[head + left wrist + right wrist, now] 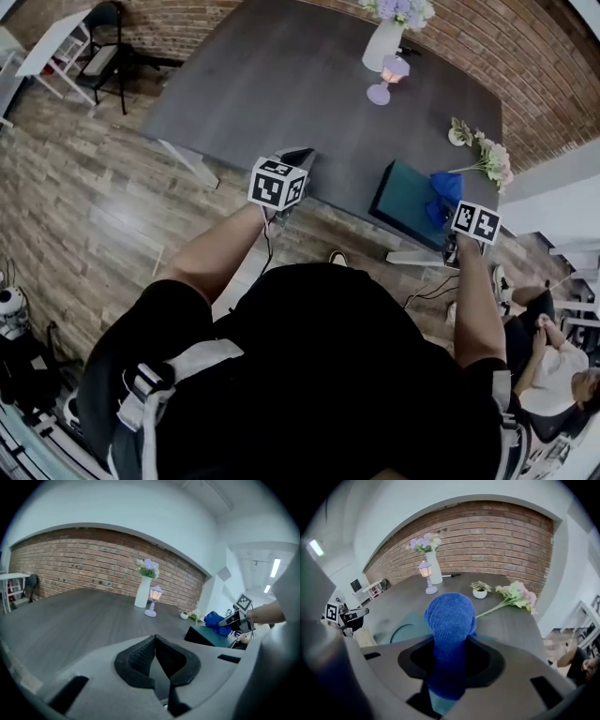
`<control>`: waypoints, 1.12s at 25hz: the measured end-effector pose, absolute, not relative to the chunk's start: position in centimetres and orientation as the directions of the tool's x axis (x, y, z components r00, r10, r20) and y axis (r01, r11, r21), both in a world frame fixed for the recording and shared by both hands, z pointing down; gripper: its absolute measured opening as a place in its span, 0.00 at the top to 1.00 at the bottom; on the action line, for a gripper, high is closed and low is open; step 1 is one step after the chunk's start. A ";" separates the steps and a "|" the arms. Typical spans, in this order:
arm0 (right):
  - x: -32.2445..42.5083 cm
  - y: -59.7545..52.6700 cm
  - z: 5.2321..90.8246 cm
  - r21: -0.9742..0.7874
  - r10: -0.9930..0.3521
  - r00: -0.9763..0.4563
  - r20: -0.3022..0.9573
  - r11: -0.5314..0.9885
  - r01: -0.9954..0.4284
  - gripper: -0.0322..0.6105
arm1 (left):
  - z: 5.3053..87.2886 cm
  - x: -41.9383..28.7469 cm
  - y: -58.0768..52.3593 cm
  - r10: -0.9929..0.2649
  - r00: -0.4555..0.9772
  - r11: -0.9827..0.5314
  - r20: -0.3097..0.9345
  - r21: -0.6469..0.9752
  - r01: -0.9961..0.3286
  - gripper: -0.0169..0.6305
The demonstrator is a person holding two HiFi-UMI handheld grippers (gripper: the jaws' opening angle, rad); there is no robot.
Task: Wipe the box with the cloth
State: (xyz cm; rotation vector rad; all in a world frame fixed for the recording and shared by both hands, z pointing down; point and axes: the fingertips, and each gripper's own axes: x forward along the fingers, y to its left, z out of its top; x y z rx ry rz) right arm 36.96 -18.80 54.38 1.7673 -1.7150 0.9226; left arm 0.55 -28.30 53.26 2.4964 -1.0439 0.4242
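My right gripper [450, 660] is pinching the blue cloth [451, 618], which bunches up ahead of the jaws. The teal box [403, 202] sits at the near right edge of the table [281, 84], just under the cloth. Most of its top stretches away to that gripper's left, so I judge the wipe should sweep leftward. My left gripper [155, 654] has its jaws pressed together on nothing, well apart from the box

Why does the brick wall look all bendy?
Left gripper view: the wide lens bows the brick wall into an arch. Right gripper view: same bend, and the blue cloth goes dark down between the jaws. Head view: the wall curves round the table.
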 end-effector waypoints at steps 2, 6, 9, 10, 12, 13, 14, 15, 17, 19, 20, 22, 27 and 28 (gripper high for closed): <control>32.9 -21.4 54.7 -0.089 -0.639 -0.083 0.765 0.022 -0.996 0.71 | 53.3 -2.0 -28.3 -0.643 0.636 -0.603 0.426 0.228 -0.764 0.96; 23.0 -24.5 54.8 -0.081 -0.593 -0.238 0.770 0.279 -0.957 0.71 | 53.3 -5.5 -28.0 -0.695 0.580 -0.539 0.426 0.227 -0.812 0.96; 15.8 -24.4 53.8 -0.133 -0.549 -0.379 0.745 0.435 -0.891 0.71 | 53.1 -6.7 -27.6 -0.708 0.565 -0.521 0.423 0.228 -0.823 0.96; 14.0 -24.1 53.3 -0.159 -0.538 -0.421 0.730 0.466 -0.870 0.71 | 53.1 -6.9 -27.5 -0.708 0.565 -0.520 0.424 0.229 -0.823 0.96; 11.9 -23.4 52.2 -0.198 -0.531 -0.475 0.702 0.495 -0.846 0.71 | 53.2 -7.1 -27.4 -0.702 0.570 -0.524 0.426 0.233 -0.819 0.96; 11.7 -23.1 51.6 -0.208 -0.540 -0.484 0.689 0.492 -0.845 0.71 | 53.3 -7.1 -27.3 -0.697 0.576 -0.529 0.427 0.235 -0.815 0.96; 11.9 -22.9 51.0 -0.214 -0.556 -0.482 0.677 0.479 -0.852 0.71 | 53.4 -6.9 -27.4 -0.690 0.583 -0.539 0.429 0.234 -0.809 0.96; 12.7 -22.8 50.5 -0.217 -0.577 -0.471 0.667 0.455 -0.864 0.71 | 53.5 -6.6 -27.4 -0.680 0.593 -0.553 0.432 0.229 -0.801 0.96; 15.6 -22.6 49.8 -0.210 -0.628 -0.418 0.656 0.380 -0.901 0.71 | 53.8 -5.0 -27.4 -0.650 0.620 -0.594 0.439 0.216 -0.775 0.96; 20.4 -21.6 49.7 -0.188 -0.676 -0.324 0.662 0.269 -0.945 0.71 | 54.0 -2.1 -27.5 -0.607 0.662 -0.644 0.440 0.216 -0.734 0.96; 23.3 -20.7 49.8 -0.177 -0.695 -0.264 0.669 0.196 -0.965 0.71 | 53.9 -0.3 -27.5 -0.580 0.687 -0.672 0.437 0.219 -0.707 0.96; 29.0 -17.9 49.9 -0.157 -0.719 -0.133 0.683 0.033 -0.987 0.71 | 53.7 3.3 -27.3 -0.521 0.738 -0.730 0.427 0.225 -0.646 0.96; 40.4 -10.1 50.9 -0.093 -0.683 0.128 0.719 -0.277 -0.956 0.71 | 53.8 10.2 -26.2 -0.402 0.815 -0.817 0.417 0.238 -0.525 0.96; 42.1 -8.5 51.4 -0.079 -0.663 0.162 0.731 -0.317 -0.945 0.71 | 54.0 11.4 -25.8 -0.384 0.823 -0.827 0.418 0.240 -0.508 0.96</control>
